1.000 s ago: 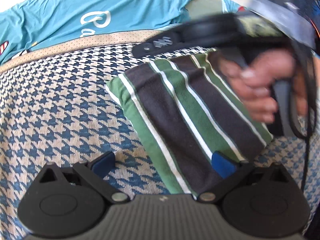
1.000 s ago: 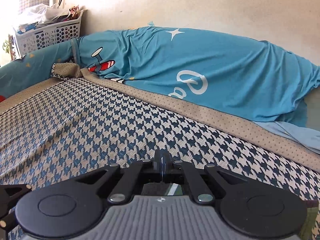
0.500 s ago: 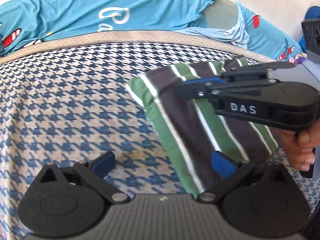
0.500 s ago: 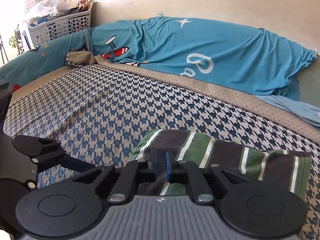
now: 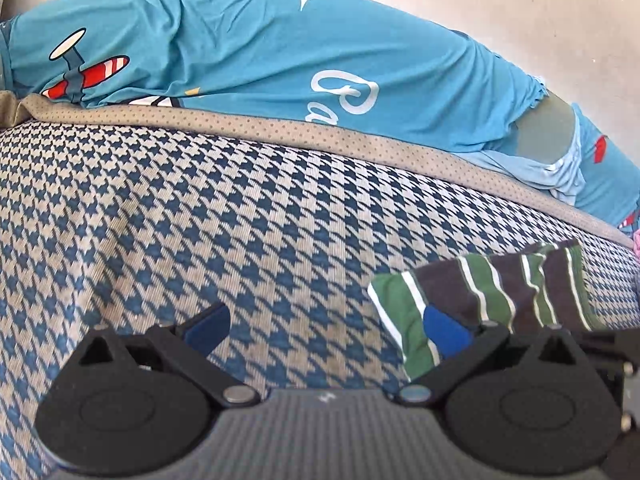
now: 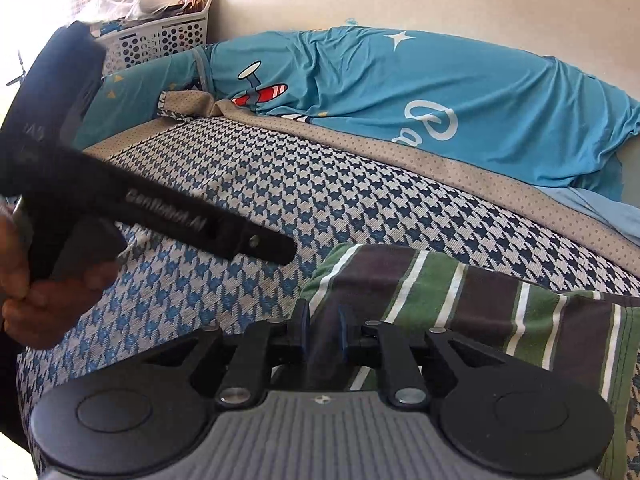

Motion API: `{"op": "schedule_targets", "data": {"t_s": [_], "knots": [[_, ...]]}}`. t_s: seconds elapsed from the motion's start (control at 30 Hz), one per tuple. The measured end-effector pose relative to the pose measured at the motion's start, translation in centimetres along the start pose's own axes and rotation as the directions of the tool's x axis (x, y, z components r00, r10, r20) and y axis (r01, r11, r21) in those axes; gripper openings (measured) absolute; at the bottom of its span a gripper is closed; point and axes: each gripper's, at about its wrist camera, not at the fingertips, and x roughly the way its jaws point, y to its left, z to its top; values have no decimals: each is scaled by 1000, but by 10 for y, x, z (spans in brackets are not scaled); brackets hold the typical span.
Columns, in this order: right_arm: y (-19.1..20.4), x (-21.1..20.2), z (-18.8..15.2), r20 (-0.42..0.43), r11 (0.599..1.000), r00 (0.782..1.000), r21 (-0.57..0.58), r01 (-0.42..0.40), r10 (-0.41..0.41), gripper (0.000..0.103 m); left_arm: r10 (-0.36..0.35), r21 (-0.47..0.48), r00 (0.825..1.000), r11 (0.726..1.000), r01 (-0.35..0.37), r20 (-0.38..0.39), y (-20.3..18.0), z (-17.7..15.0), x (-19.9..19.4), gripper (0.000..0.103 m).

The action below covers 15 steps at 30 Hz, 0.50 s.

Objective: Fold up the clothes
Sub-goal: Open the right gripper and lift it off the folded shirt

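Note:
A folded garment with green, brown and white stripes (image 5: pixel 500 292) lies on the houndstooth bed cover (image 5: pixel 240 220). It also shows in the right wrist view (image 6: pixel 460 292). My left gripper (image 5: pixel 324 326) is open and empty, low over the cover, with its right pad over the garment's left corner. My right gripper (image 6: pixel 323 332) has its pads a narrow gap apart at the garment's near left edge; I cannot tell whether cloth sits between them. The left gripper (image 6: pixel 276 246) shows from the side in the right wrist view, left of the garment.
A blue pillow (image 5: pixel 280 60) with plane and star prints lies along the wall. It also shows in the right wrist view (image 6: pixel 400 88). A white laundry basket (image 6: pixel 160 36) stands at the far left corner. A tan dotted border (image 5: pixel 280 132) edges the cover.
My left gripper has drawn back and to the left, so the garment now sits at its right. My right gripper has come down to the garment's edge with its pads slightly parted.

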Motion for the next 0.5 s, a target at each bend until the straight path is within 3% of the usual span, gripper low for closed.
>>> {"op": "schedule_targets", "data": {"t_s": [0.23, 0.33, 0.5], "knots": [[17, 11, -13, -59, 999, 998, -33, -37, 35, 19, -39, 28, 999, 999, 39, -2, -10, 3, 21, 103], [21, 13, -16, -81, 997, 994, -29, -77, 75, 24, -9, 59, 1000, 998, 10, -22, -13, -1, 32, 103], [29, 10, -21, -80, 996, 995, -58, -71, 66, 26, 60, 98, 998, 993, -59, -6, -18, -2, 37, 103]]}}
